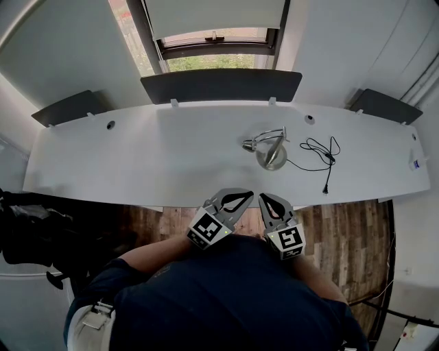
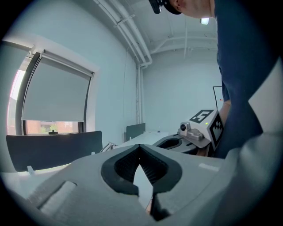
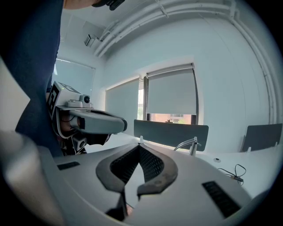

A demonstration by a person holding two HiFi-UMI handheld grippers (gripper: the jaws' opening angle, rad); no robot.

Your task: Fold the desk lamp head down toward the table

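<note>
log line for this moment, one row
left gripper shut, empty | right gripper shut, empty | desk lamp on table, untouched, beyond both

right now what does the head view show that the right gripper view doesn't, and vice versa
Only the head view: the wooden floor and the lamp's round base. Only the right gripper view: the ceiling pipes, and a close look along the right tool, tips together with nothing between them. Both: the desk lamp, the cord, the dark divider panel, the window and the left tool.
</note>
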